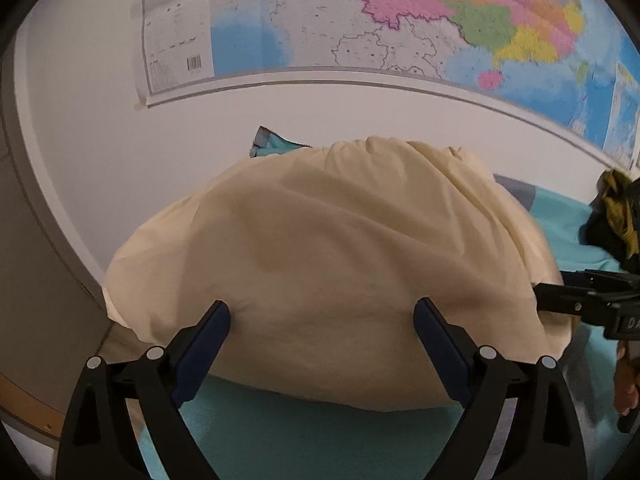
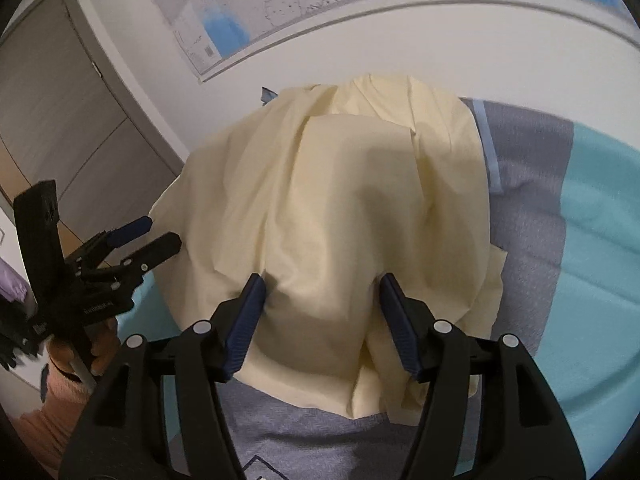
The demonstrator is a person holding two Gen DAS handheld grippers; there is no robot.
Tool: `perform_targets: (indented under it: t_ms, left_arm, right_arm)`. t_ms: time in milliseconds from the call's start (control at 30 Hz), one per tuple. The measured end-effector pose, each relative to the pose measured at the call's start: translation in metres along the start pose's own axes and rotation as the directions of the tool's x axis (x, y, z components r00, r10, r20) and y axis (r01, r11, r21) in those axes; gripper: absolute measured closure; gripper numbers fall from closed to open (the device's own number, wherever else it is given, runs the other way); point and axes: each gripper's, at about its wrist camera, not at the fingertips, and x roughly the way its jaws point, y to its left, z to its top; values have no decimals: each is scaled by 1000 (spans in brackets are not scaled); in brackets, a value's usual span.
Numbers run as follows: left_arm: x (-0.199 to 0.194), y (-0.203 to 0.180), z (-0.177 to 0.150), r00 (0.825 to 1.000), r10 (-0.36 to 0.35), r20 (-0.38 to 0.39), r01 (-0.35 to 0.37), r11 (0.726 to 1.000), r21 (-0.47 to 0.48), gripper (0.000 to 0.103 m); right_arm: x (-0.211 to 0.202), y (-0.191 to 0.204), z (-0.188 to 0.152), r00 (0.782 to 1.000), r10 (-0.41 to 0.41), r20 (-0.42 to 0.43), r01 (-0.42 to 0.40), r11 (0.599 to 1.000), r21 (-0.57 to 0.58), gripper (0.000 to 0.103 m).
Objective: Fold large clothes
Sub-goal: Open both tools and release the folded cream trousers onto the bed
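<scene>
Cream garment (image 1: 328,248) lies bunched on the bed (image 2: 600,240) ahead of both claws; I hold left claw (image 1: 322,320) wide, right claw (image 2: 320,292) half-spread over its near edge, gripping nothing, ready to pinch.

One cream garment (image 1: 328,248) (two grippers)

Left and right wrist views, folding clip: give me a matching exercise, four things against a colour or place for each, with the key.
Things:
1. garment
2. bedspread
3. map
4. door

Descriptions:
A. hung on the white wall
B. pale yellow, lying on the bed
C. grey, at the far left of the right wrist view
D. turquoise with grey patches, under the cloth

Pairs: 1-B, 2-D, 3-A, 4-C
</scene>
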Motion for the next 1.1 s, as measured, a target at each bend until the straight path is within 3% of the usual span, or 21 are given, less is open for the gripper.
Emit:
perform_targets:
  t_ms: [167,267,367,600,833,1100]
  left_arm:
    - [-3,-1,0,1000,0,-3,0,1000,-12,14]
    - [-6,-3,1,1000,7,-4,-8,1000,-18,14]
    - [-12,-6,0,1000,14,-1,-14,1000,-20,14]
    - [-28,-12,0,999,-21,28,23,998,-56,11]
    - [-9,-26,-11,999,-46,-26,45,997,-58,11]
    - [-23,-35,-13,999,-47,-2,47,997,-62,11]
  right_arm:
    - [-2,1,0,1000,-2,-3,2,1000,-1,42]
    - [-5,4,0,1000,-2,9,2,1000,2,34]
    - [-12,9,-3,999,-24,29,24,999,-23,32]
    - [-25,22,-7,995,-59,81,65,994,-82,27]
    - [0,25,-20,998,-60,-21,58,992,-110,27]
    - [-16,30,-24,998,-56,17,58,991,-119,28]
